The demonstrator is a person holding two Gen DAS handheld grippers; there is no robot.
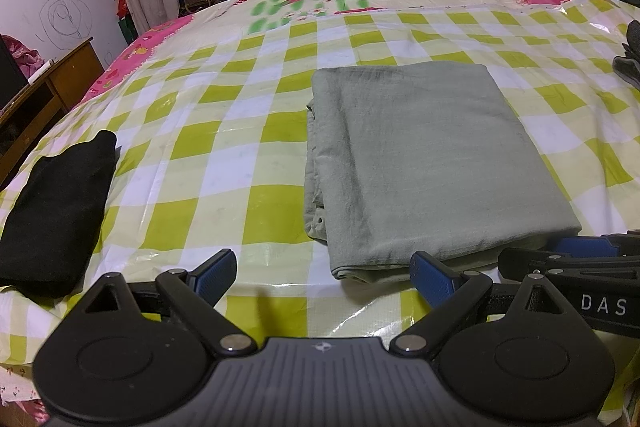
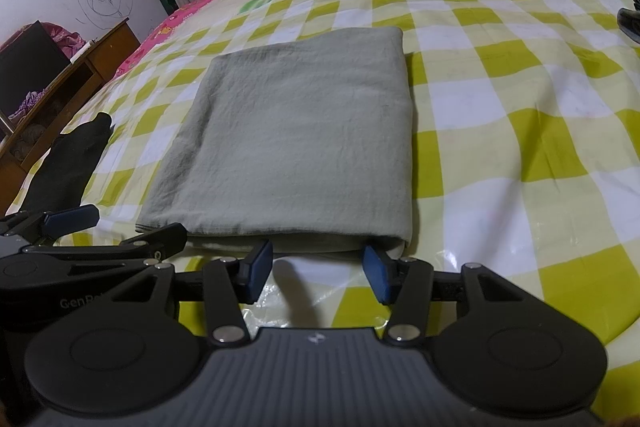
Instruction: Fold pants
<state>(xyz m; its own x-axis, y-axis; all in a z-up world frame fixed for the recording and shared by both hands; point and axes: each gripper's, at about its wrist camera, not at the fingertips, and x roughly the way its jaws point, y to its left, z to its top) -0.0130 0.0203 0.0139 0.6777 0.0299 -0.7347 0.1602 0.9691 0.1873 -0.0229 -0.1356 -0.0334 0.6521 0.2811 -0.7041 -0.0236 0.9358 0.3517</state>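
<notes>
Black left gripper (image 1: 323, 273), blue pads (image 1: 218, 273), silver screws

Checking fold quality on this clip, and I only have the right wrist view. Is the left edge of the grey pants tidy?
Observer: In the left wrist view, the grey pants show stacked, slightly uneven layers along that edge.
Operator: Is the left tool gripping anything?
Observer: No. The left tool is open, with nothing between its fingers.
Operator: What is the black thing at my left edge?
Observer: A black cloth, folded into a long strip, lying apart from the pants on the checked cover.
</notes>
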